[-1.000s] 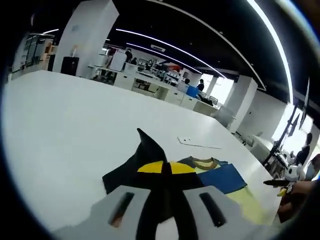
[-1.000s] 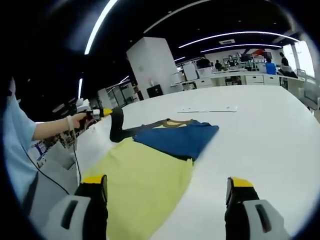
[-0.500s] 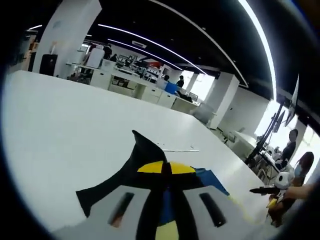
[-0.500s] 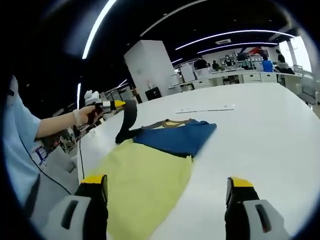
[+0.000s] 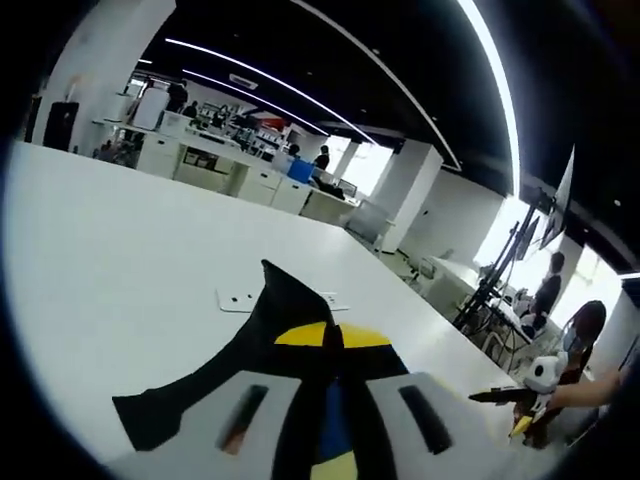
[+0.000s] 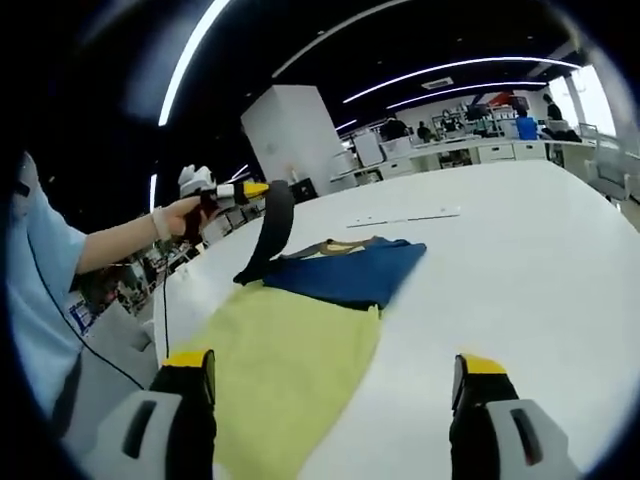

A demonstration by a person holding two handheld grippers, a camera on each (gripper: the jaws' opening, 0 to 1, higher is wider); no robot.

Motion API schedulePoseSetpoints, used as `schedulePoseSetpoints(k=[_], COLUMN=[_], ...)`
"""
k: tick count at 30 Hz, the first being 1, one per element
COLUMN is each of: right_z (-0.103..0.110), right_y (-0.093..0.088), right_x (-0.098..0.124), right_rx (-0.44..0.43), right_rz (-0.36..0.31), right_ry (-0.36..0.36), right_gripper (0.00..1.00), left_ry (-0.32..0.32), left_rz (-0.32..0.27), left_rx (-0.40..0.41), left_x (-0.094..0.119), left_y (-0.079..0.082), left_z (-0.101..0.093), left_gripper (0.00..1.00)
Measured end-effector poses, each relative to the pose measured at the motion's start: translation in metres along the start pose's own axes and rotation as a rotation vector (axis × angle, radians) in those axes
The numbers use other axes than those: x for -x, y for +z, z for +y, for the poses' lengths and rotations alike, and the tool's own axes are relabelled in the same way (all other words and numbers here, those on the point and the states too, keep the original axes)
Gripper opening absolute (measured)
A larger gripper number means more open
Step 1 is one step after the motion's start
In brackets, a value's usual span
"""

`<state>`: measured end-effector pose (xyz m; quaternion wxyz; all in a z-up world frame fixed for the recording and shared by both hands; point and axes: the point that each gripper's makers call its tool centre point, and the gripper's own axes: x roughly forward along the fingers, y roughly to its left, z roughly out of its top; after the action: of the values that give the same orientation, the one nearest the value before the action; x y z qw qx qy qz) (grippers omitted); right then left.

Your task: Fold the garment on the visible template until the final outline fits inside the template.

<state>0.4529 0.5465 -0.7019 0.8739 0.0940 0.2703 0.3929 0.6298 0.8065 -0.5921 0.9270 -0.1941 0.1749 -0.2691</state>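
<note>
left gripper view: left gripper (image 5: 335, 335) clenched on black sleeve (image 5: 270, 330), lifted off white table (image 5: 110, 260); flat white strip (image 5: 275, 300) lies beyond | right gripper view: right gripper (image 6: 335, 385) released, jaws wide above table; yellow-and-blue garment (image 6: 320, 310) lies flat, its sleeve raised at left by left gripper

The garment (image 6: 300, 330) is pale yellow with a blue panel and black sleeve (image 6: 270, 230).

Place: open-plan office
Ceiling: dark, with long light strips (image 5: 500, 90)
Background: rows of white desks (image 6: 480, 152), white pillar (image 6: 290, 135), people at desks
Foreground: large white table (image 5: 110, 260)
</note>
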Motion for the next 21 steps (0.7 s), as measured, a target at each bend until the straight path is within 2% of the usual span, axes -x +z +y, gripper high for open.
schedulePoseSetpoints(k=[9, 15, 21], right_z=[-0.001, -0.002, -0.003], right_y=[-0.001, -0.006, -0.009], right_x=[0.005, 0.008, 0.014], right_rx=[-0.009, -0.021, -0.046], right_rz=[-0.009, -0.005, -0.017], right_ry=[-0.010, -0.017, -0.027], right_gripper=[1.00, 1.00, 0.99], left_ry=[-0.086, -0.126, -0.141], left_rz=[0.031, 0.083, 0.158], left_rx=[0.009, 0.058, 0.063], left_x=[-0.038, -0.063, -0.075], left_y=[-0.019, -0.054, -0.089], left_z=[-0.036, -0.051, -0.055], left_gripper=[0.00, 0.00, 0.00])
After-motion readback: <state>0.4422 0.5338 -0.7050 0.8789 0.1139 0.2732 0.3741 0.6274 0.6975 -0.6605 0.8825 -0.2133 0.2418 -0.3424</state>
